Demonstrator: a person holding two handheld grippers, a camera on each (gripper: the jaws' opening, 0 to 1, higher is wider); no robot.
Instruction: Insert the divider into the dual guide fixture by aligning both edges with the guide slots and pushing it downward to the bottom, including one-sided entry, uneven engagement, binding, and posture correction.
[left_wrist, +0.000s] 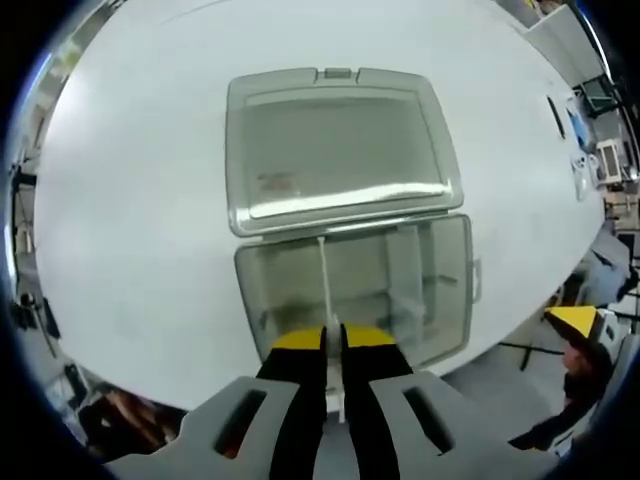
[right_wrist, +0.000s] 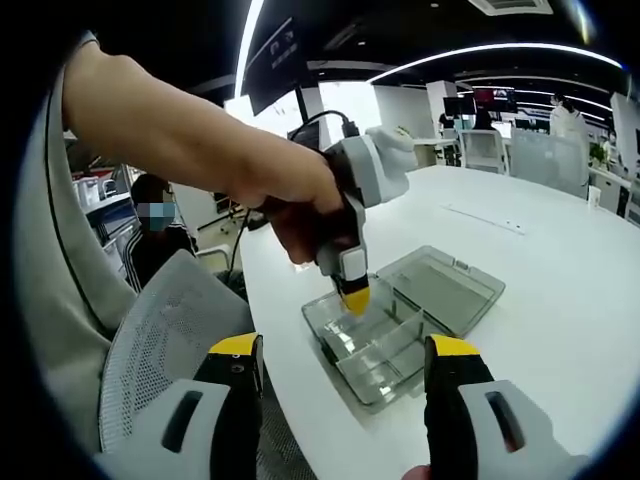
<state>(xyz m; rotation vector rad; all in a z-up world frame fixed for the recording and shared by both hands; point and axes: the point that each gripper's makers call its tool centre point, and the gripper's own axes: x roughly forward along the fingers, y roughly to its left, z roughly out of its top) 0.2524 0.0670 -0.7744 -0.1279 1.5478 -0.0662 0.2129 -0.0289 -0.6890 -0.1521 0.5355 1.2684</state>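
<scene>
**Now: thin divider pinched above a clear compartment box**

Seen from the left gripper view, the left hand-held gripper (left_wrist: 334, 340) has its yellow-tipped black jaws pressed together on a thin, pale, flat divider (left_wrist: 323, 285) standing upright inside the box (left_wrist: 450, 290). That box is clear rectangular plastic with rounded corners, inner partitions and a hinged lid (left_wrist: 340, 150) lying flat open. The right hand-held gripper (right_wrist: 345, 360) hangs near, jaws wide apart. A smooth, glossy white surface (right_wrist: 560, 300) carries the box; a mesh chair (right_wrist: 160, 340) and ceiling strip lights fill the office behind.
</scene>
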